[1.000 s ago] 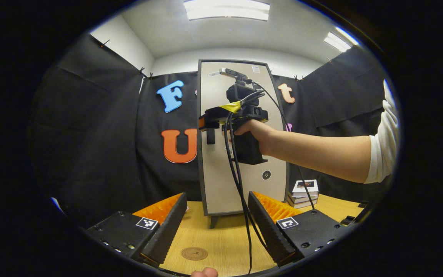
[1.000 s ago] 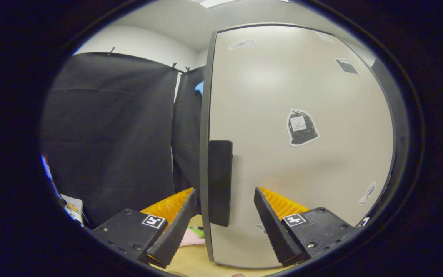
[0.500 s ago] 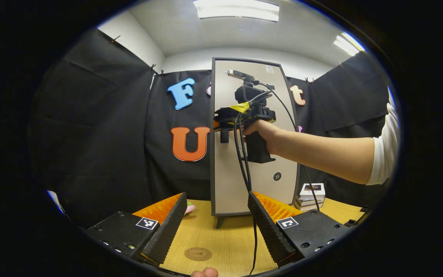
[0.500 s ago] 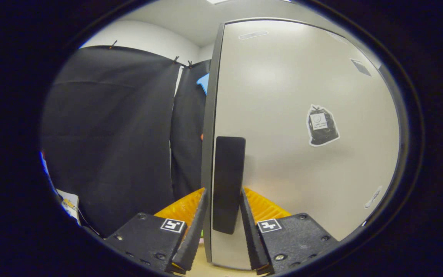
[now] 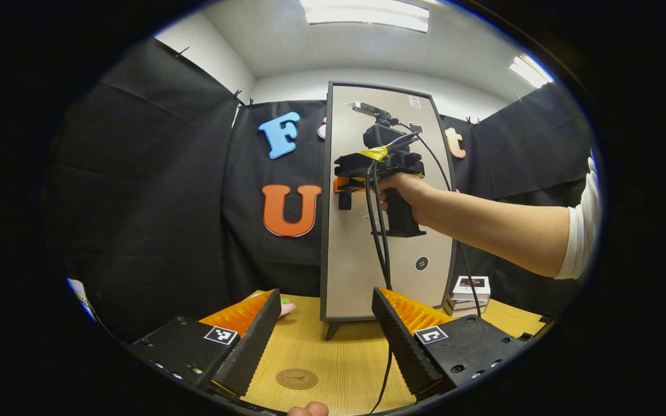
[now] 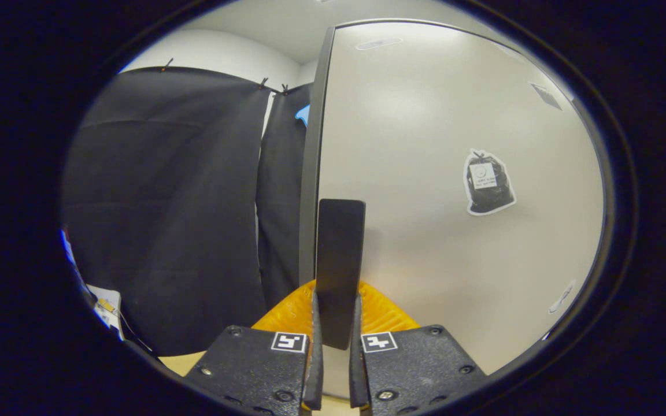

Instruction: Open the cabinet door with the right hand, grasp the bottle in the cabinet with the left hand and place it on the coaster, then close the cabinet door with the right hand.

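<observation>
right tongs (image 6: 333, 346) clamped on door handle (image 6: 340, 271), handle's lower end hidden; left tongs (image 5: 324, 335) wide, empty

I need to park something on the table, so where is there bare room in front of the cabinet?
Bare wood lies between the cabinet foot and the coaster, and rightward toward the stacked boxes. A cable hangs across the middle. The left back corner is crowded by a pink and green object.
</observation>
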Tool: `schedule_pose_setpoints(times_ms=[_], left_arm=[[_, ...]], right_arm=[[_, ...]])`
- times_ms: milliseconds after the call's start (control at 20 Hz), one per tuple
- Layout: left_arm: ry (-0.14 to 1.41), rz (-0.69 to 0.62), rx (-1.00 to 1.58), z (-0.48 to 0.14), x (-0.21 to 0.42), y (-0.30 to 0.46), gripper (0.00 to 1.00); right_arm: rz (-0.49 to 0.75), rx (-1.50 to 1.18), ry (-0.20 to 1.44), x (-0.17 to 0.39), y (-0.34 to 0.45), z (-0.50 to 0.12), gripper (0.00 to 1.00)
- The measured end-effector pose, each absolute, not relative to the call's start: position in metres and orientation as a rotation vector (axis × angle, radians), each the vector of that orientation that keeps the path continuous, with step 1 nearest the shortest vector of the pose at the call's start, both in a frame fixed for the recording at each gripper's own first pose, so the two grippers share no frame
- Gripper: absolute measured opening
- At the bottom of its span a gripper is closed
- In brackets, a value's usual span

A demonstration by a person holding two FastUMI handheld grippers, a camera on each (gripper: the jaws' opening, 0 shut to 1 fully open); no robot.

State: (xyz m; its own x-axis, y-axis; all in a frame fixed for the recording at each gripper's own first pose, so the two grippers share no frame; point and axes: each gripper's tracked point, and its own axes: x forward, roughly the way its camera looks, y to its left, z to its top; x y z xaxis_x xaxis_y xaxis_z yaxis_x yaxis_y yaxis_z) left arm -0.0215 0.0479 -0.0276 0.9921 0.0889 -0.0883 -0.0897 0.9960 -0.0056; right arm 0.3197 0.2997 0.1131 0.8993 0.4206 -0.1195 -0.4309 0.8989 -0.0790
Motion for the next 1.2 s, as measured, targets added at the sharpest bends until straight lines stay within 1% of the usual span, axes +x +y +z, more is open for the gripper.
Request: schedule_pose_setpoints(times_ms=[100,150,200,500,950,1200], left_arm=[[0.085,0.091,-0.006,-0.027,-0.022,0.048,0.95],[0.085,0.095,-0.003,-0.027,-0.023,0.048,1.00],[0.085,0.097,-0.002,-0.026,-0.023,0.048,0.95],[0.091,0.112,-0.010,-0.026,-0.030,0.049,0.95],[0.090,0.084,-0.012,-0.023,-0.043,0.037,0.96],[0.091,0.047,-0.017,-0.024,-0.042,0.022,0.96]], right_arm=[[0.459,-0.090,0.101,0.317,0.299,0.113,0.22],[0.470,-0.086,0.102,0.316,0.299,0.112,0.22],[0.481,-0.080,0.103,0.314,0.298,0.112,0.22],[0.548,-0.073,0.091,0.278,0.292,0.115,0.22],[0.551,-0.056,0.049,0.257,0.265,0.113,0.22],[0.527,-0.049,0.048,0.242,0.246,0.115,0.22]])
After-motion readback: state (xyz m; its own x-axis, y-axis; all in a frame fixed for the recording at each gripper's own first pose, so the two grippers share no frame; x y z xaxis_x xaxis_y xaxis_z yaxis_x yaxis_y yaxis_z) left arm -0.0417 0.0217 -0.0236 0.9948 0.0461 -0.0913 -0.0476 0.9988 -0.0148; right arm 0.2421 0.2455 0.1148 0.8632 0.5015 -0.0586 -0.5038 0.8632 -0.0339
